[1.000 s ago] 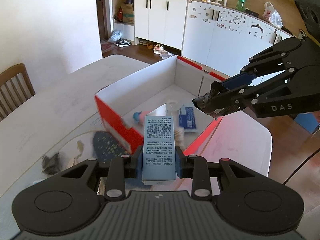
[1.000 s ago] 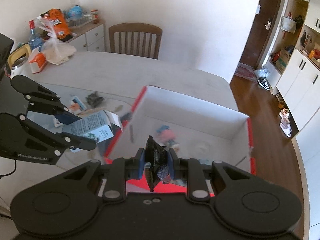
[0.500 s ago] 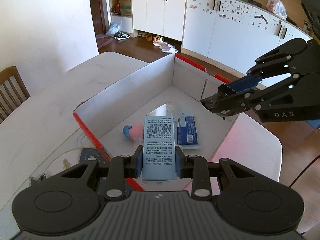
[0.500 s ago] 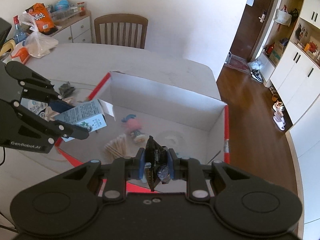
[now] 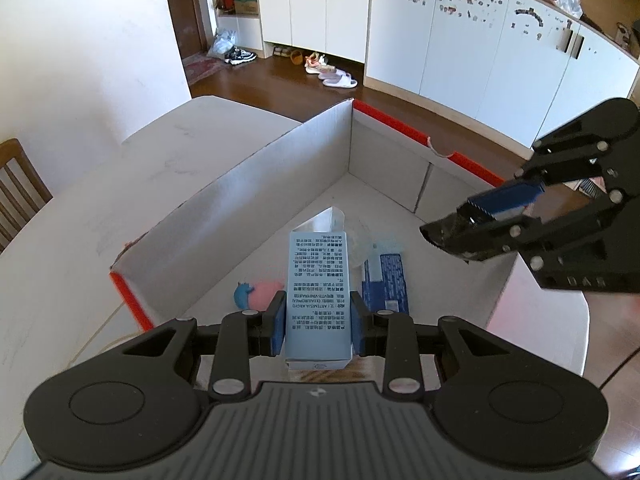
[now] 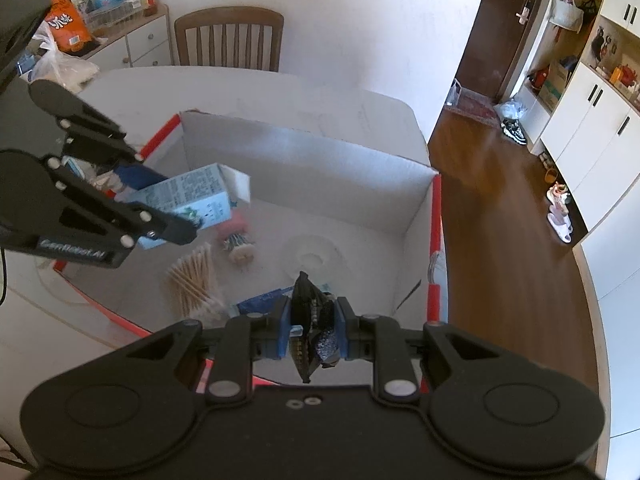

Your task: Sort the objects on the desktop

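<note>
While your left claw (image 5: pixel 318 322) clamps the pale-blue printed carton (image 5: pixel 318 292) and your right claw (image 6: pixel 313 330) the crumpled black foil packet (image 6: pixel 312 330) over the red-edged white cardboard box (image 6: pixel 304 156), simultaneous releases risk collision or bouncing onto the desk (image 5: pixel 80 216).

Left gripper (image 5: pixel 318 322): black body, ribbed housing, two round discs, silver screws, blue finger pads (image 5: pixel 277 322). Right gripper (image 6: pixel 313 326): same build, white lettering on linkage.
</note>
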Tool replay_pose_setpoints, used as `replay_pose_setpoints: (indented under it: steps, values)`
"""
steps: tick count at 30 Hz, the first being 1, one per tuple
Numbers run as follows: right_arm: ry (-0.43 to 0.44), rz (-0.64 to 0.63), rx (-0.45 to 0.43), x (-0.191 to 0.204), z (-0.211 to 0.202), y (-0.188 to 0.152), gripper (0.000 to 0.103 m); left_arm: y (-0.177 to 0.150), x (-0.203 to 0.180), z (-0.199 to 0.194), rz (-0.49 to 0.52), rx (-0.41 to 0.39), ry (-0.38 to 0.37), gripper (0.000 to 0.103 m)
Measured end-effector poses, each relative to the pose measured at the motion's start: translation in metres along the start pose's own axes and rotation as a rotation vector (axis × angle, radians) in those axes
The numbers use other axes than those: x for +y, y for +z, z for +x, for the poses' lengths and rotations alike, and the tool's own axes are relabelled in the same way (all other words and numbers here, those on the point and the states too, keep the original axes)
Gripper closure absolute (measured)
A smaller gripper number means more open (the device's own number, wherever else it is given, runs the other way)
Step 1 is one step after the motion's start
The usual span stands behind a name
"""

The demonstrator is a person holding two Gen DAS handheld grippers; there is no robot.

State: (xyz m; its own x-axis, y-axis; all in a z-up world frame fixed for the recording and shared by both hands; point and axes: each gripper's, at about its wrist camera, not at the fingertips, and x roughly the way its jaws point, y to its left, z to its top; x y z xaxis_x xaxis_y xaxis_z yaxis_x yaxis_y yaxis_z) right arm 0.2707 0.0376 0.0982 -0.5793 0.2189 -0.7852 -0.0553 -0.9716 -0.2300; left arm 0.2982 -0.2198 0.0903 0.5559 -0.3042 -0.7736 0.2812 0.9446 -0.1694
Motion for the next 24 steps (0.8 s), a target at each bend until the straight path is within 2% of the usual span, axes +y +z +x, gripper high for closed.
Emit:
replay_pose_setpoints:
  steps: [13,15,16,20,24]
  values:
    - [0.002,-0.055,0.052,-0.003,0.03,0.0,0.082,0.026,-0.008,0.047,0.064,0.057,0.009,0.073]
    - [-0.009,-0.077,0.061,-0.001,0.035,-0.002,0.082,0.029,-0.009,0.054,0.07,0.069,0.005,0.073]
    - [-0.011,-0.088,0.064,-0.001,0.037,-0.003,0.086,0.03,-0.008,0.058,0.071,0.078,0.002,0.073]
    - [-0.02,-0.13,0.057,0.005,0.042,-0.001,0.086,0.034,-0.007,0.072,0.07,0.101,0.004,0.073]
    - [0.01,-0.139,0.068,0.006,0.043,0.001,0.086,0.034,-0.004,0.081,0.061,0.124,-0.004,0.073]
